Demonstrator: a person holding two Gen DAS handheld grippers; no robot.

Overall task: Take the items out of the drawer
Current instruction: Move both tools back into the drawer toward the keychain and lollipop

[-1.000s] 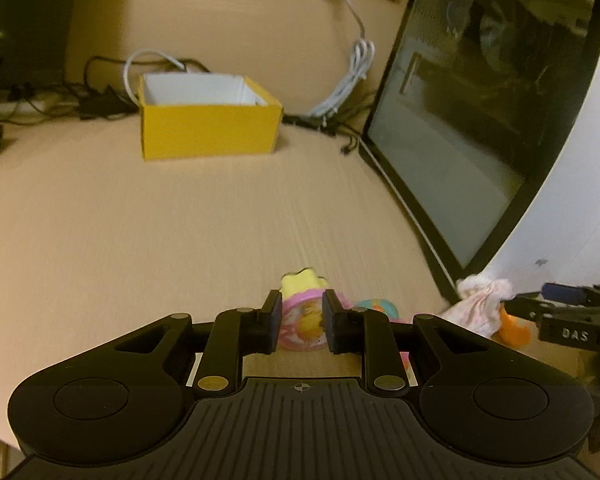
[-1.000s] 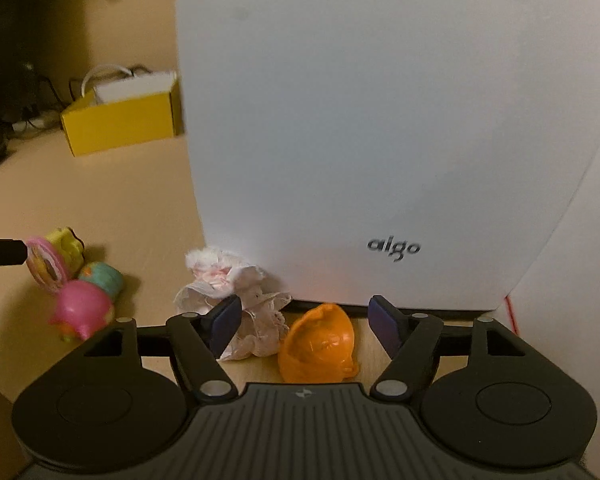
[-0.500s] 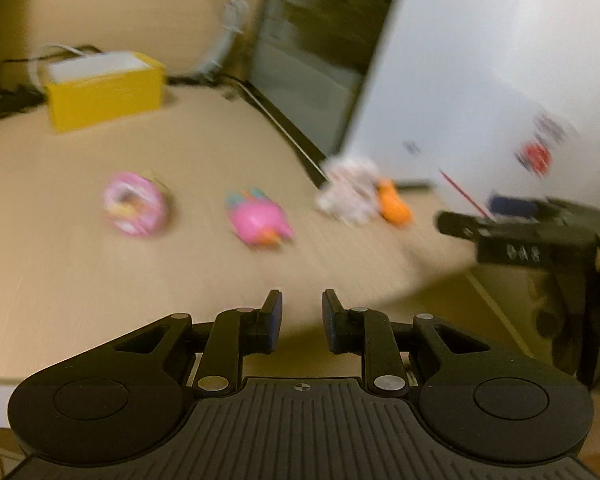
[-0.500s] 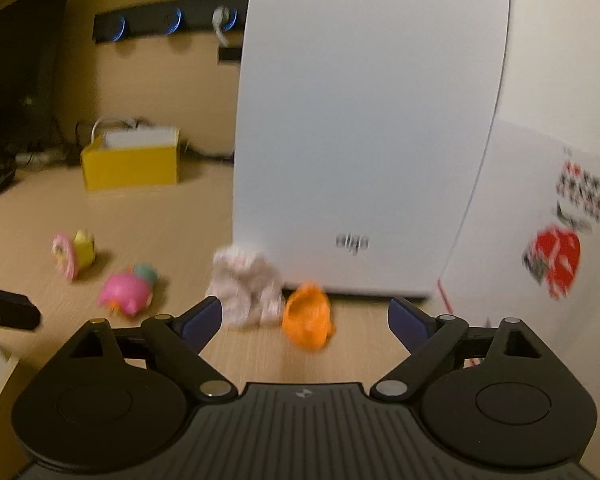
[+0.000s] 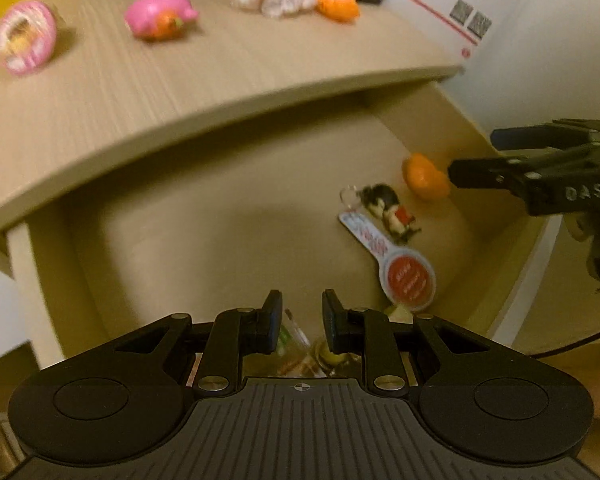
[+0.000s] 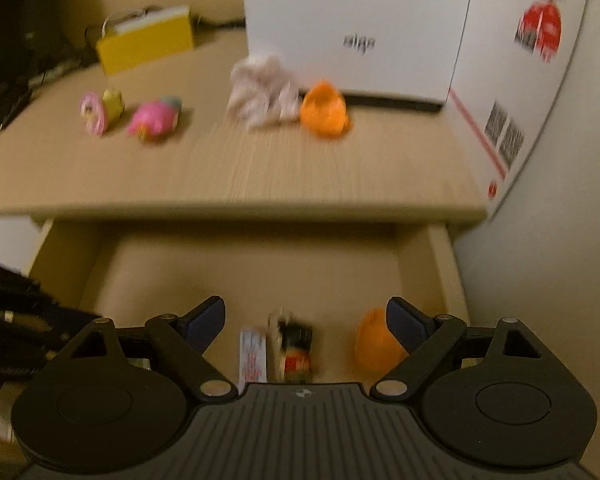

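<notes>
Your left gripper (image 5: 298, 314) hangs over the open drawer (image 5: 220, 208), jaws narrowly apart w/ nothing held. Your right gripper (image 6: 305, 320) has jaws wide, closing a bit, empty too. In the drawer, right side: orange piece (image 5: 425, 176), small figure keychain (image 5: 388, 208), red round tag (image 5: 409, 280). Desktop edge (image 6: 236, 204) overhangs the drawer's back. On top: pink toys (image 6: 152, 120), crumpled cloth (image 6: 260, 96), white box (image 6: 356, 20). Items under left jaws cut off, blurry, can't ID.
</notes>
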